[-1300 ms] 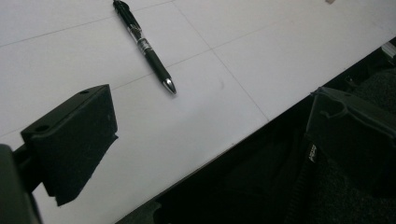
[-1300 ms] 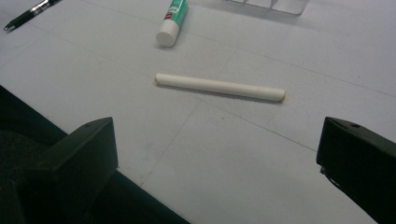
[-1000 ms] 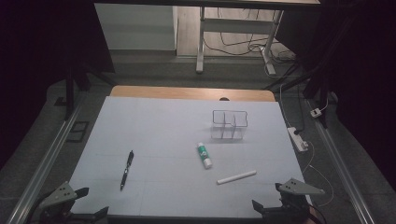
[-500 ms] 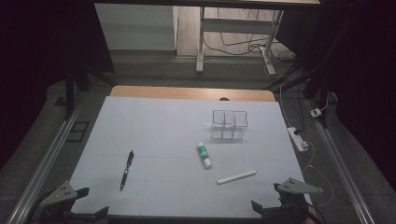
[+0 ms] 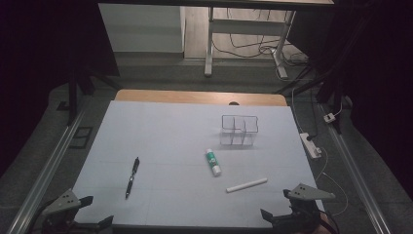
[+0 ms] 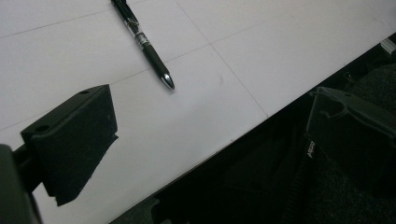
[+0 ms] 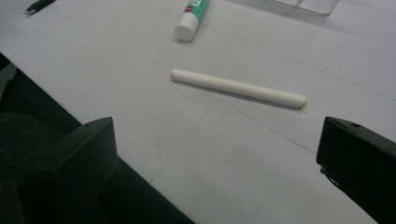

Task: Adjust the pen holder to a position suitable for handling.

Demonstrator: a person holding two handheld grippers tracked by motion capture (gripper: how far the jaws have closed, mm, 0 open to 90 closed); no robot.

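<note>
White paper covers the worktop [image 5: 170, 126], and both your grippers sit at its near edge with jaws spread wide and nothing between them. The right gripper [image 5: 294, 212] is nearest to the stick [image 7: 238, 87], a white marker-like rod, so treat that as the piece to take first. In the right gripper view it lies just ahead of the jaws, between their lines but nearer the right jaw, and it runs almost crosswise to your approach. That suits you: push forward and down so one jaw passes on each side of its middle, keep the pads level with the paper, and close only once the stick is well between them. It is round and will likely roll if one pad touches first, so come in square.

Your left gripper [image 5: 78, 214] has its left jaw over the paper and its right jaw hanging off the near edge, over the dark gap. The pen [image 6: 142, 42] lies ahead of the left jaw, tip pointing back toward you, lengthwise to the approach. Turn the hand before reaching, I'd judge, so the jaws cross the barrel.

Beyond the stick, farther from the right jaws, lies the glue [image 5: 213, 162], cap end toward you. Farther still stands the clear organiser [image 5: 237, 130], upright, well apart from both grippers.
</note>
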